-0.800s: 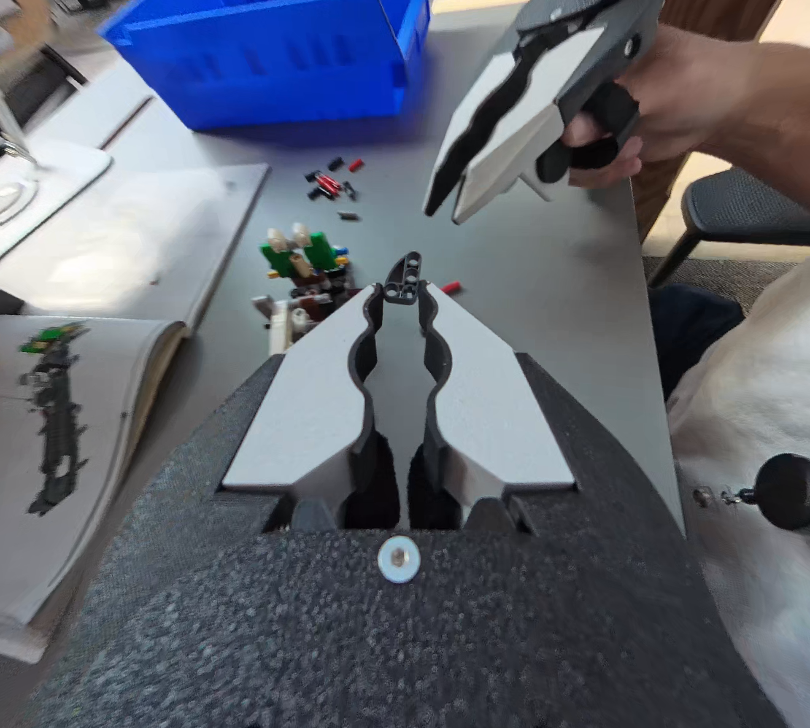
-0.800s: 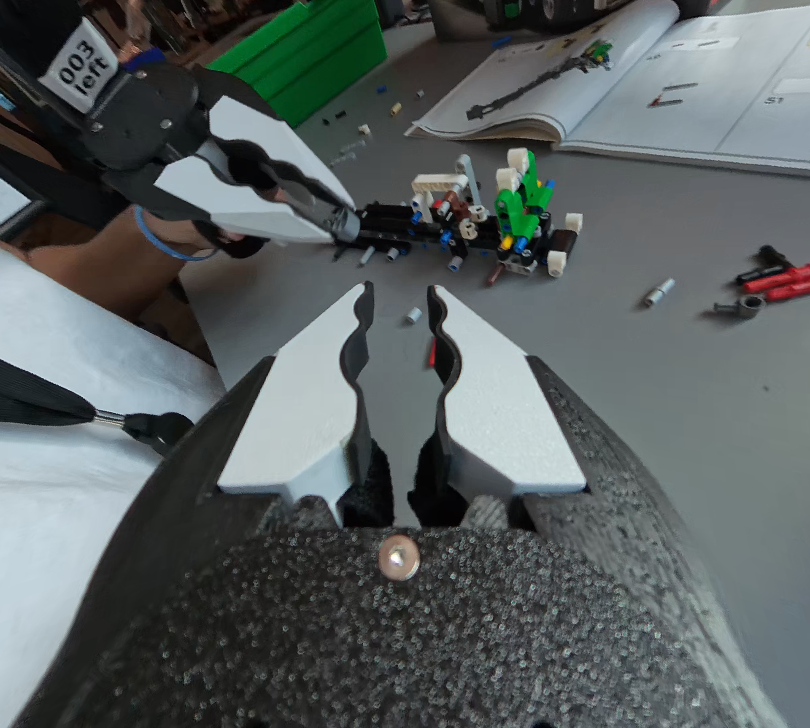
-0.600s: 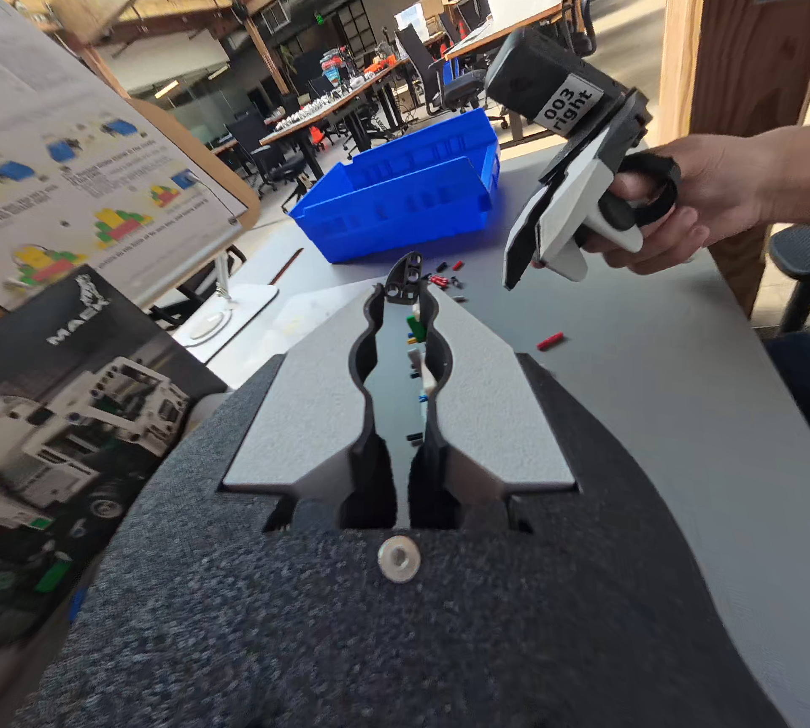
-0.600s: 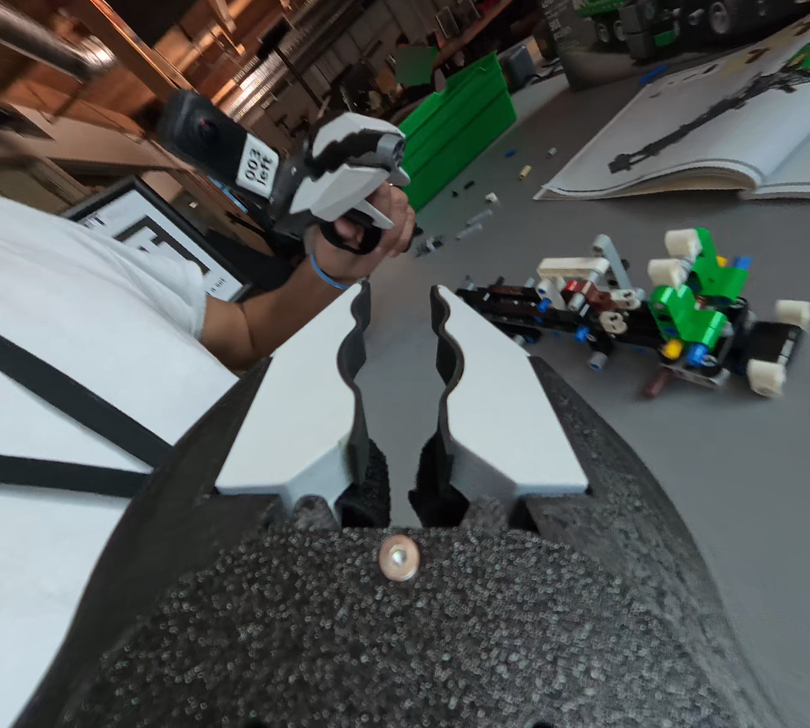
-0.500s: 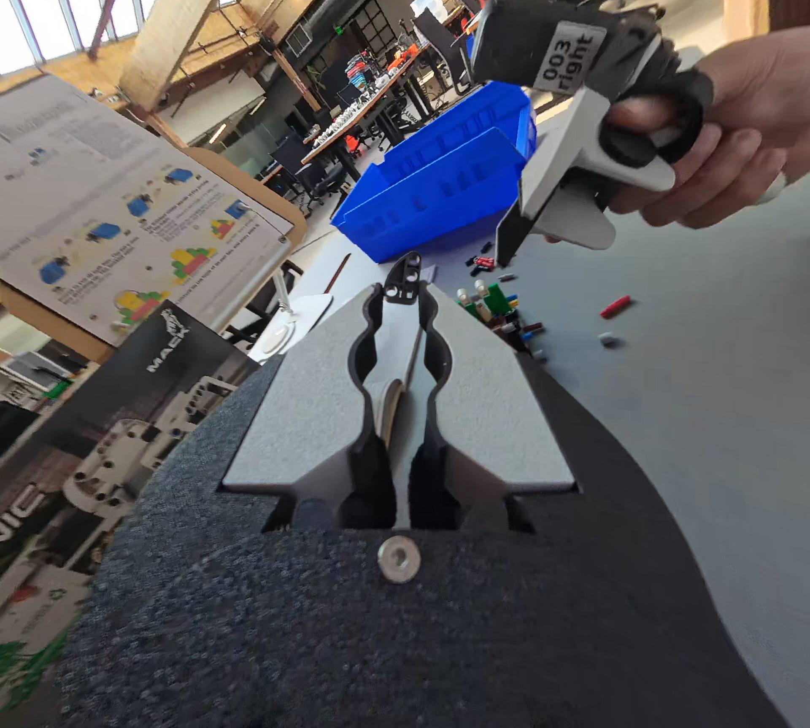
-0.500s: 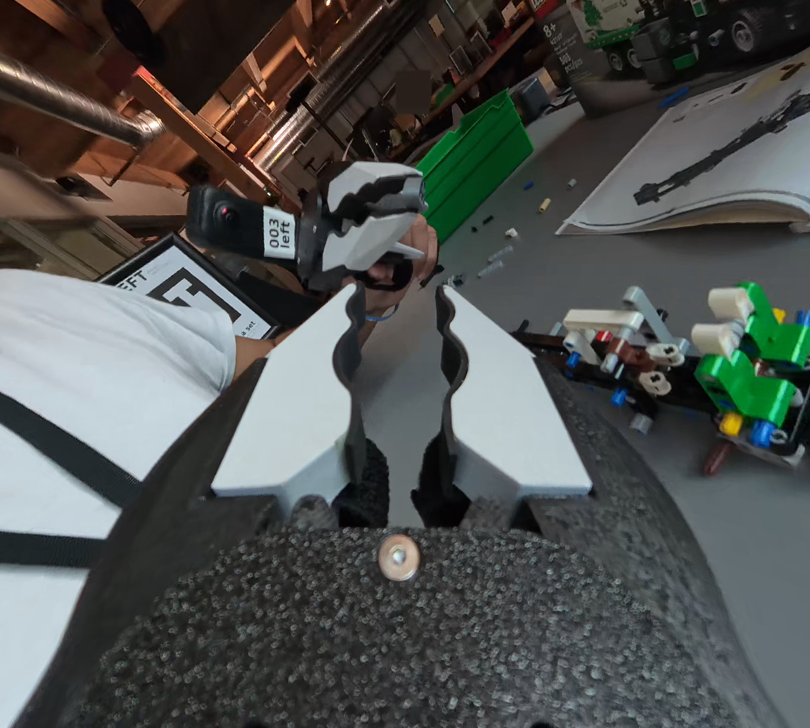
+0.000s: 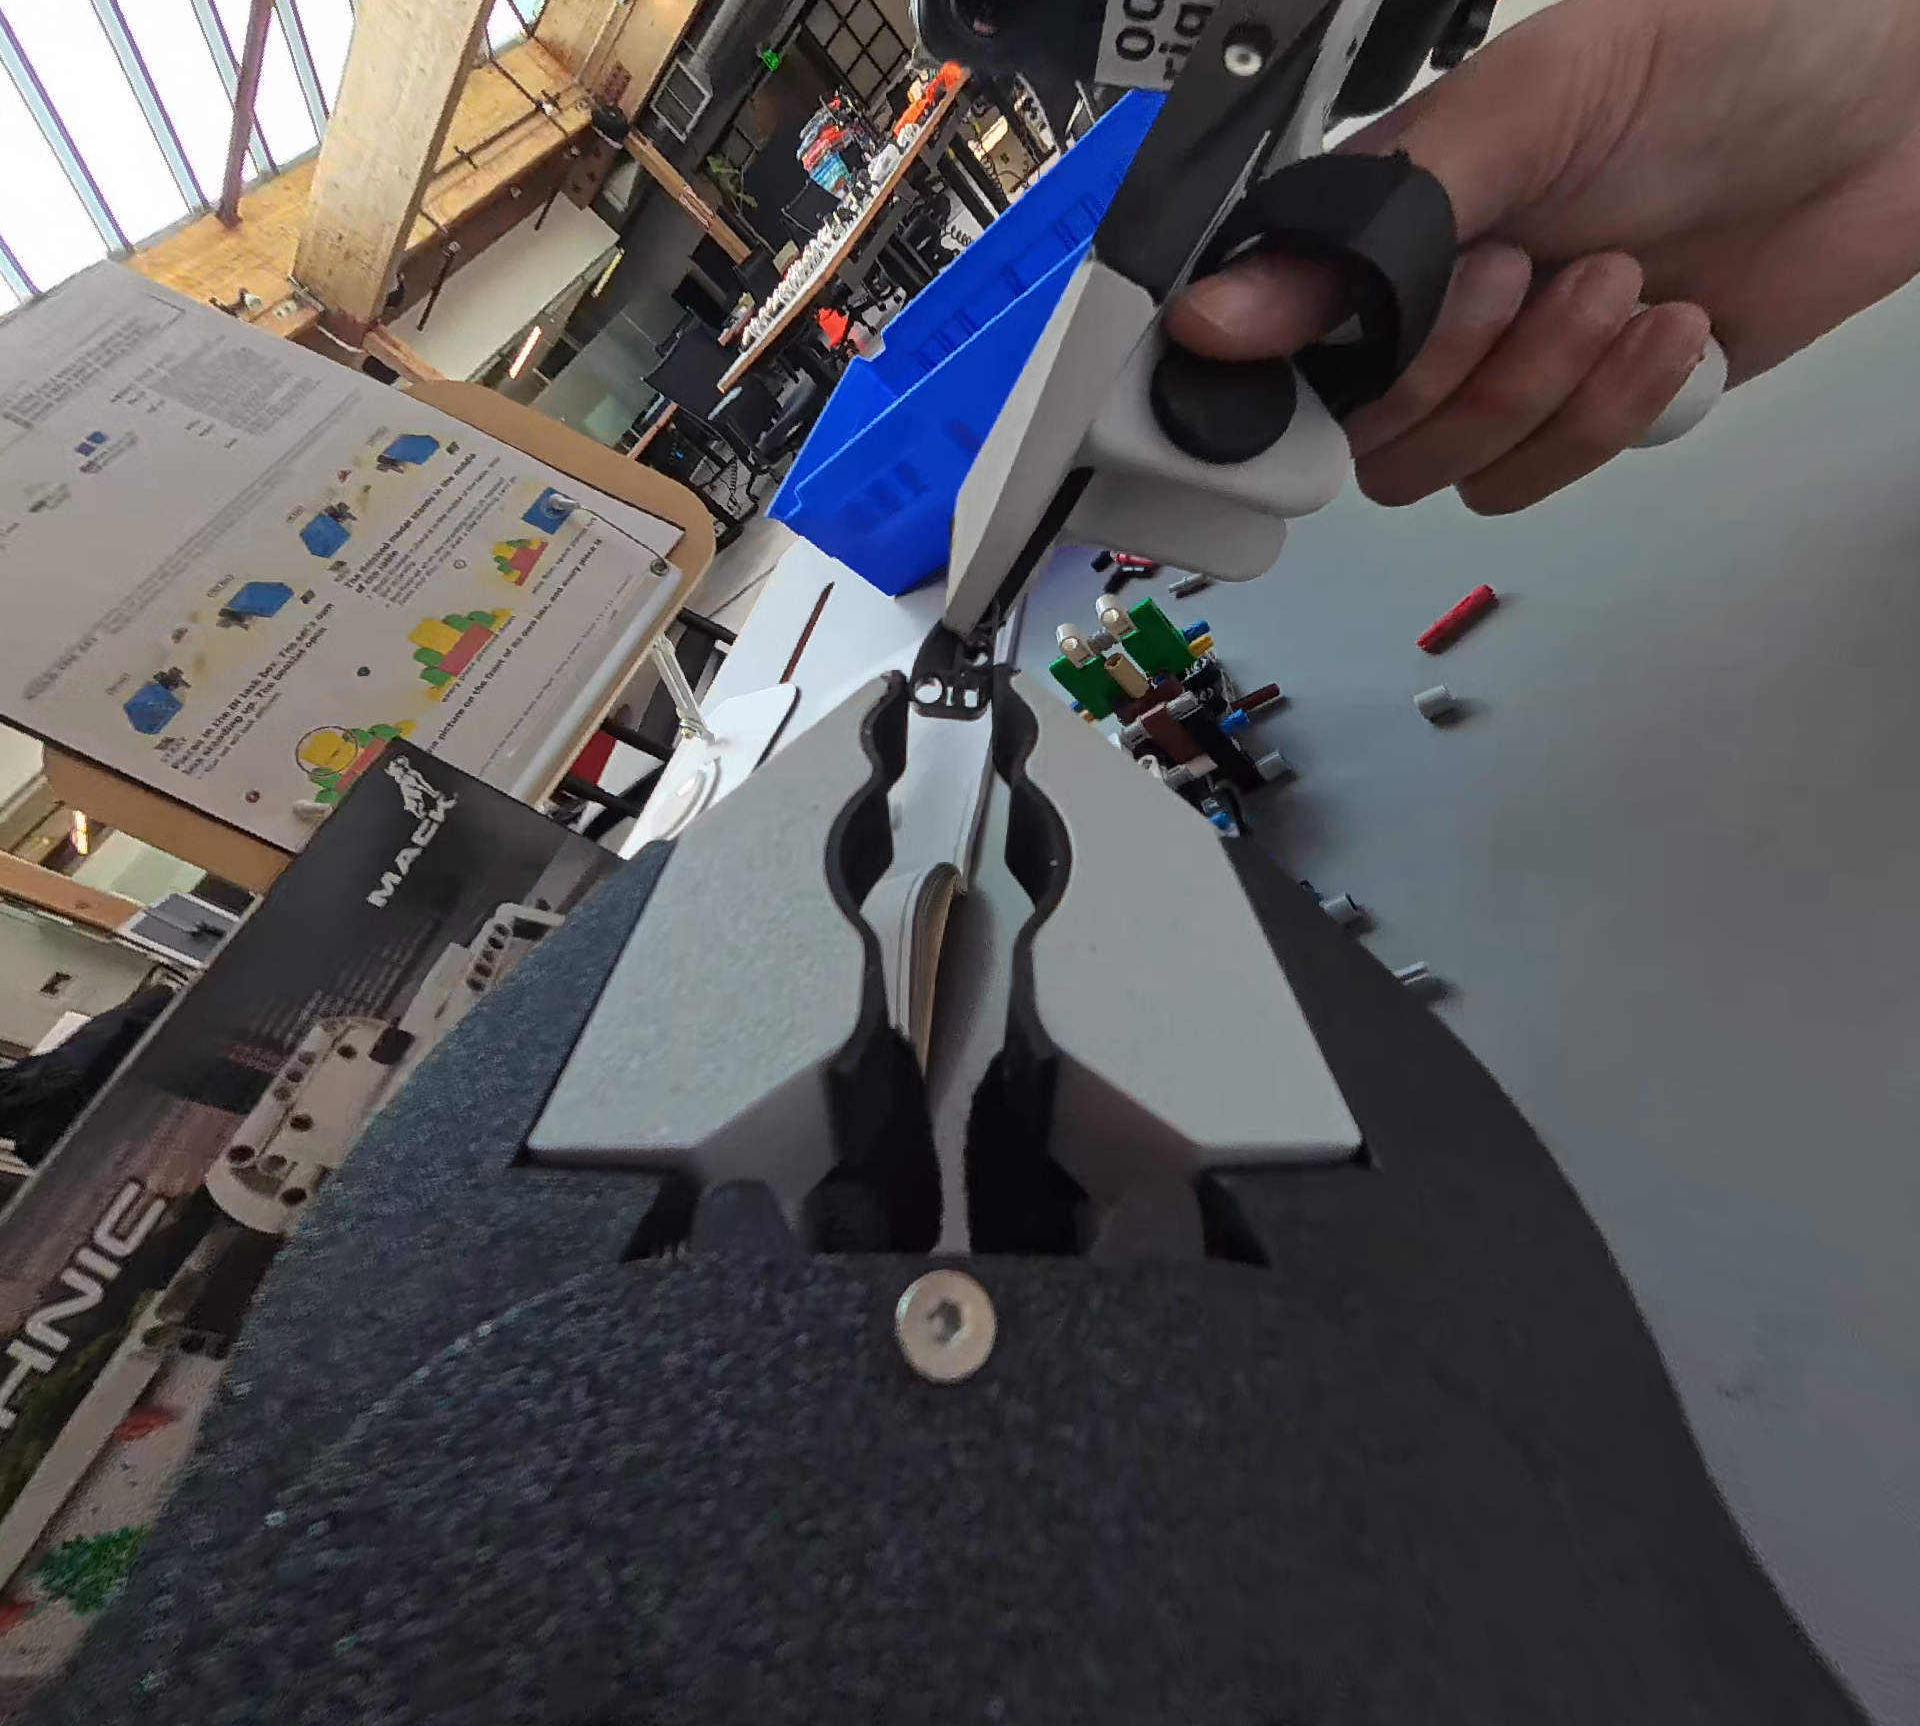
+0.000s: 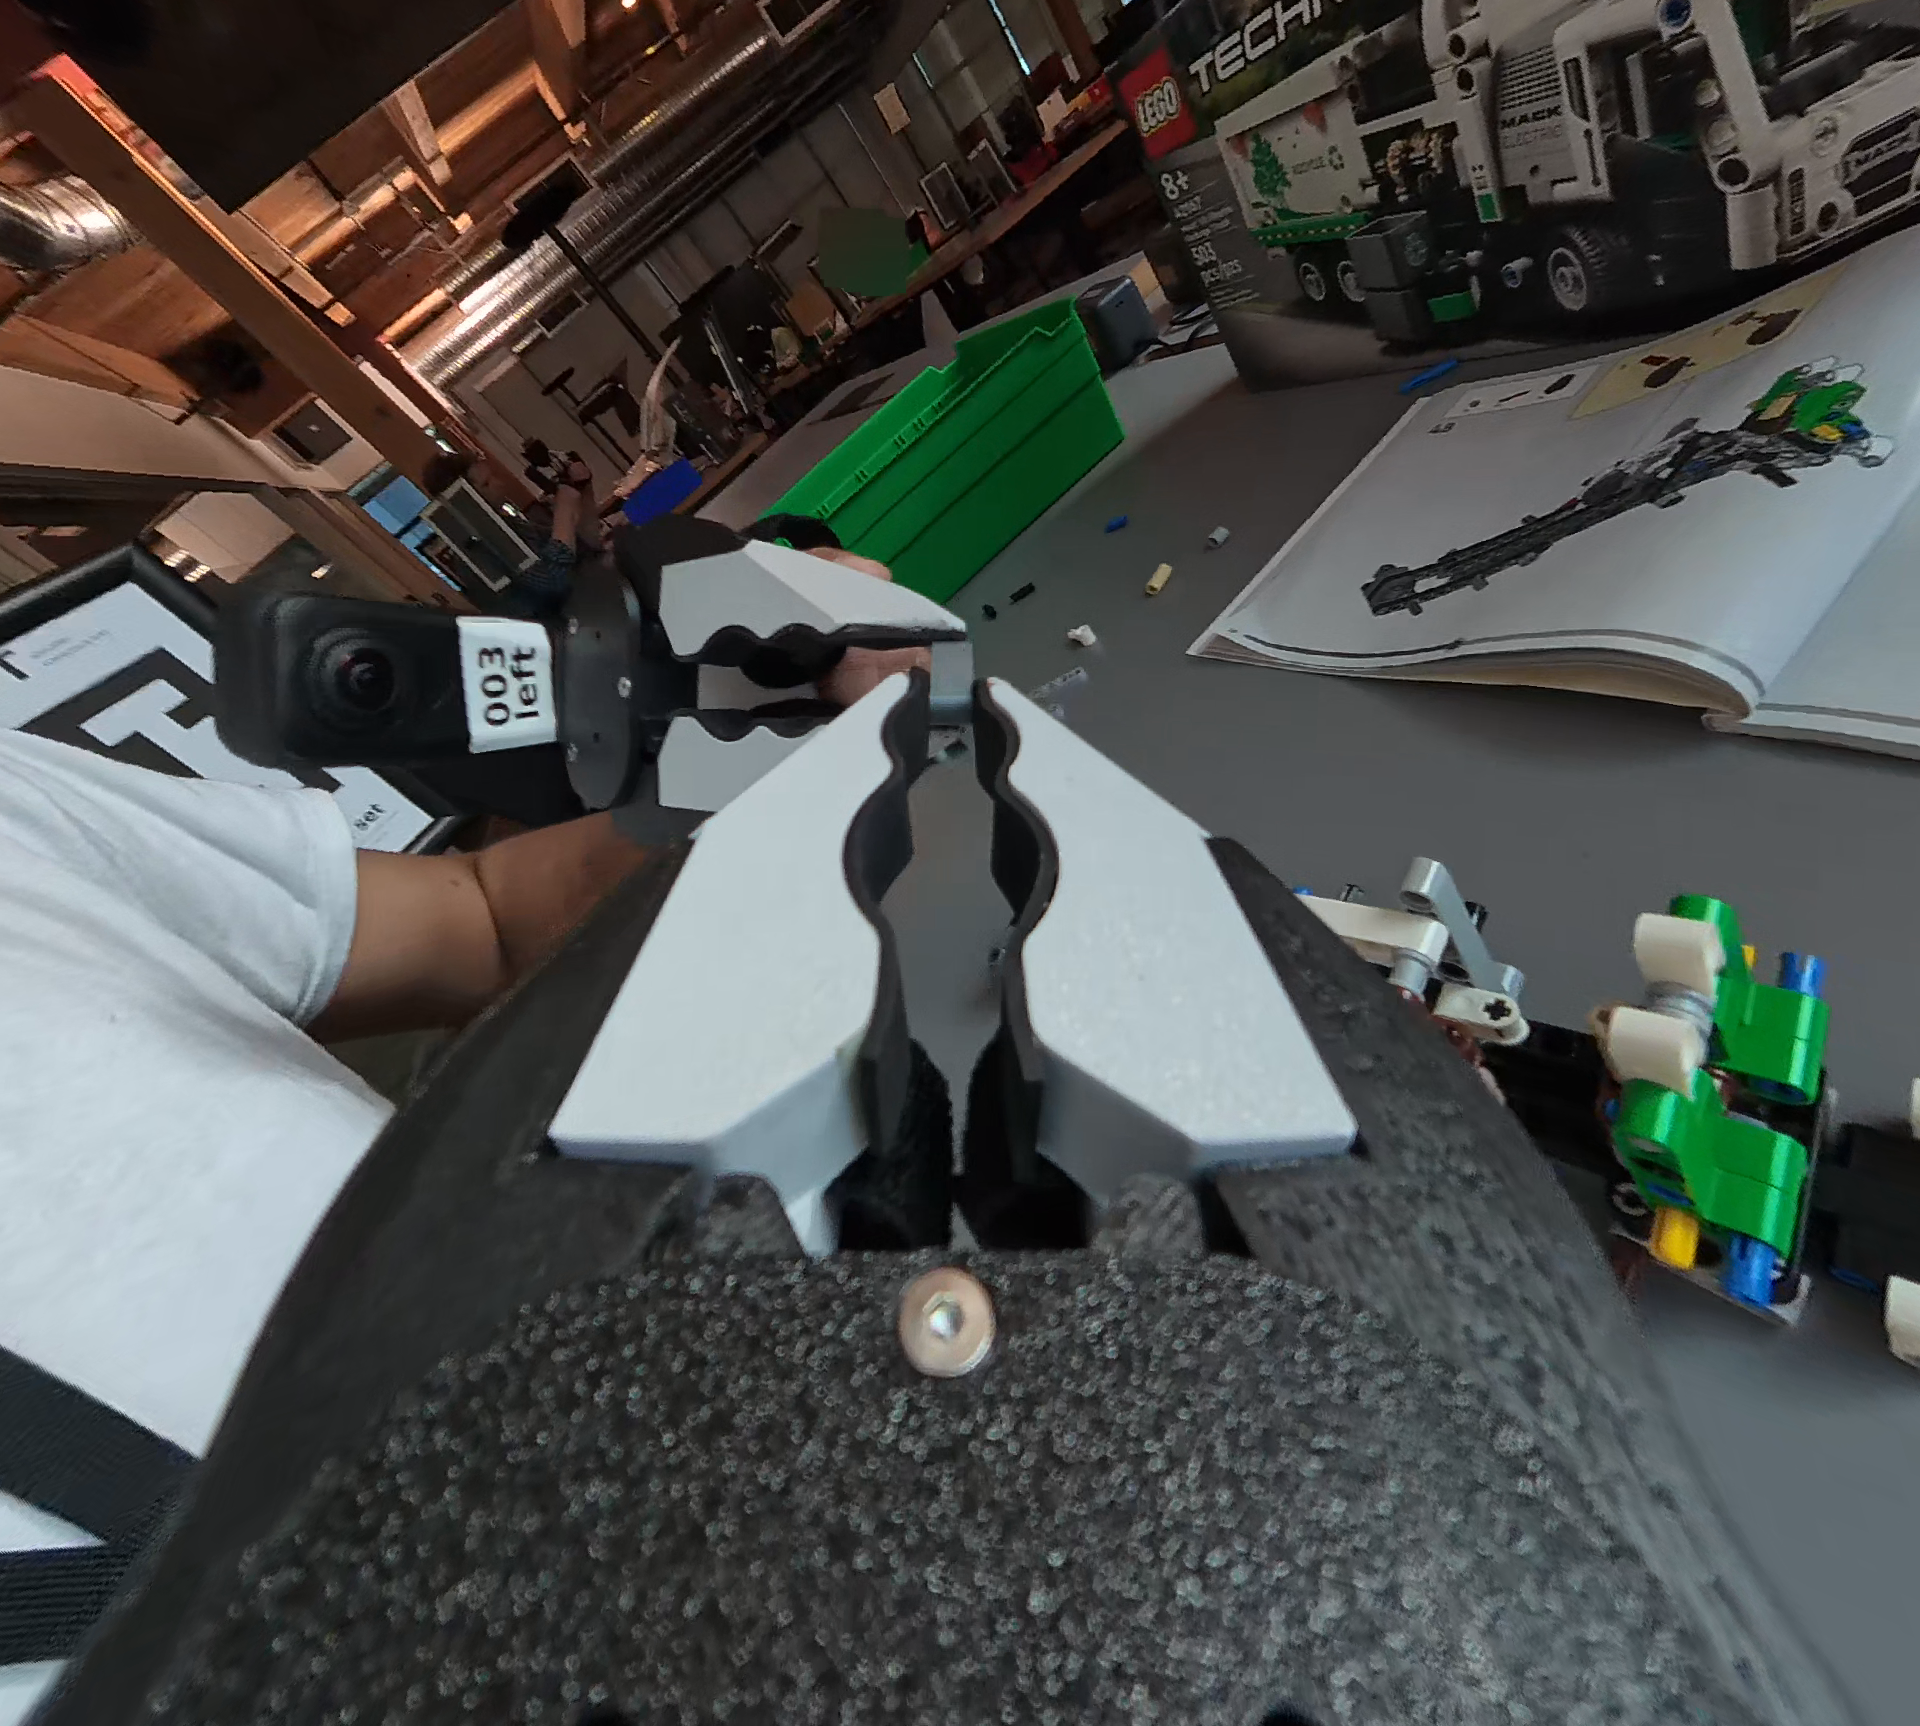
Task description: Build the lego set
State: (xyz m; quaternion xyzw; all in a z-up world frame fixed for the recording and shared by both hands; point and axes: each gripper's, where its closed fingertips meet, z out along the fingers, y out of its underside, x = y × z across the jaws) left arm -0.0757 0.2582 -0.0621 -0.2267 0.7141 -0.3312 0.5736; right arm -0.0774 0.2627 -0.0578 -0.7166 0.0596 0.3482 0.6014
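My left gripper (image 7: 948, 702) is shut on a small dark grey Technic piece (image 7: 940, 687) and holds it in the air above the grey table (image 7: 1662, 845). My right gripper (image 8: 948, 705) has its tips closed on the same piece (image 8: 951, 677), meeting the left gripper (image 8: 940, 646) tip to tip. In the left wrist view the right gripper (image 7: 982, 622) comes down from the upper right, held by a hand. The partly built lego model (image 7: 1164, 689), black with green and tan parts, lies on the table; it also shows in the right wrist view (image 8: 1714, 1105).
An open instruction booklet (image 8: 1558, 554) and the set's box (image 8: 1558, 66) lie behind the model. A blue bin (image 7: 914, 440) and a green bin (image 8: 966, 450) stand at the table's far sides. Loose pins, one red (image 7: 1455, 616), are scattered about. The tips of both grippers are at nearly the same place.
Both grippers rose from the table and tilted up. The right gripper moved onto the piece in the left gripper and closed from open onto it.
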